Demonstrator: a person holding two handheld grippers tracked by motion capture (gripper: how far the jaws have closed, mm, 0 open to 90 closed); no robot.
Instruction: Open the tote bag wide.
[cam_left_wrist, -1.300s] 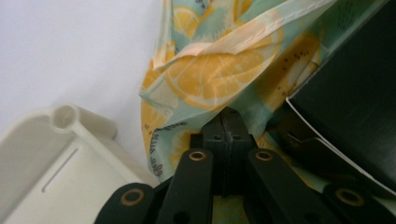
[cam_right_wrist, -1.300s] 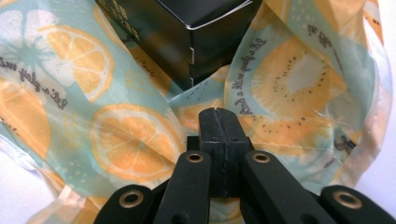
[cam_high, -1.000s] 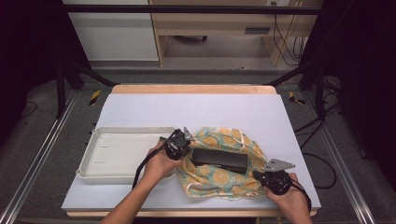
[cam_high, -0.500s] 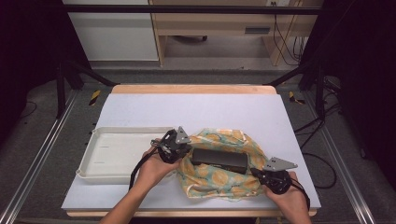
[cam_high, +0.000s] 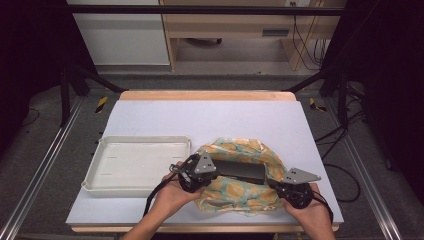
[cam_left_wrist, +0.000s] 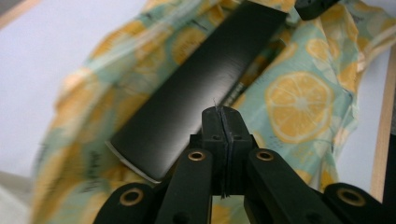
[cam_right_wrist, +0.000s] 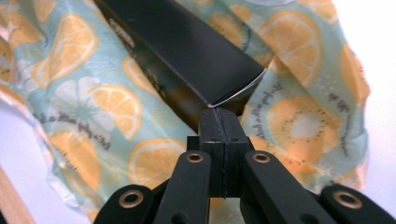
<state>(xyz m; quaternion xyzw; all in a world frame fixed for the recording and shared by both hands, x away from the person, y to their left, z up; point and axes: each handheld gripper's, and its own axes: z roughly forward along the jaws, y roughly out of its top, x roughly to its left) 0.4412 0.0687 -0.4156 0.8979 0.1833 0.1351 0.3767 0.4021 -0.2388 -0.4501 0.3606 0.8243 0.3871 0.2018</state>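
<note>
Table topped with a pale lavender-white sheet, matte and smooth; a strip of light wood shows along its far and near edges. Beyond it a grey speckled floor, black frame legs, metal rails at both sides, a pale cabinet and a wooden bench with cables hanging at the back; the room's sides fall into dark. On the left half of the table sits a shallow cream plastic tray, rectangular, rounded corners, raised rim. Just right of it lies a thin crumpled cloth, mint green printed with orange and lemon slices, its edges bunched up in soft folds. On the cloth's middle rests a long flat black box, brushed satin surface, sharp corners, a pale edge at one end. Left gripper at the box's left end, jaws pressed together, a thread-thin sliver of cloth apparently pinched in the seam. Right gripper at the cloth's right edge, jaws likewise pressed together; whether cloth sits between them cannot be told.
</note>
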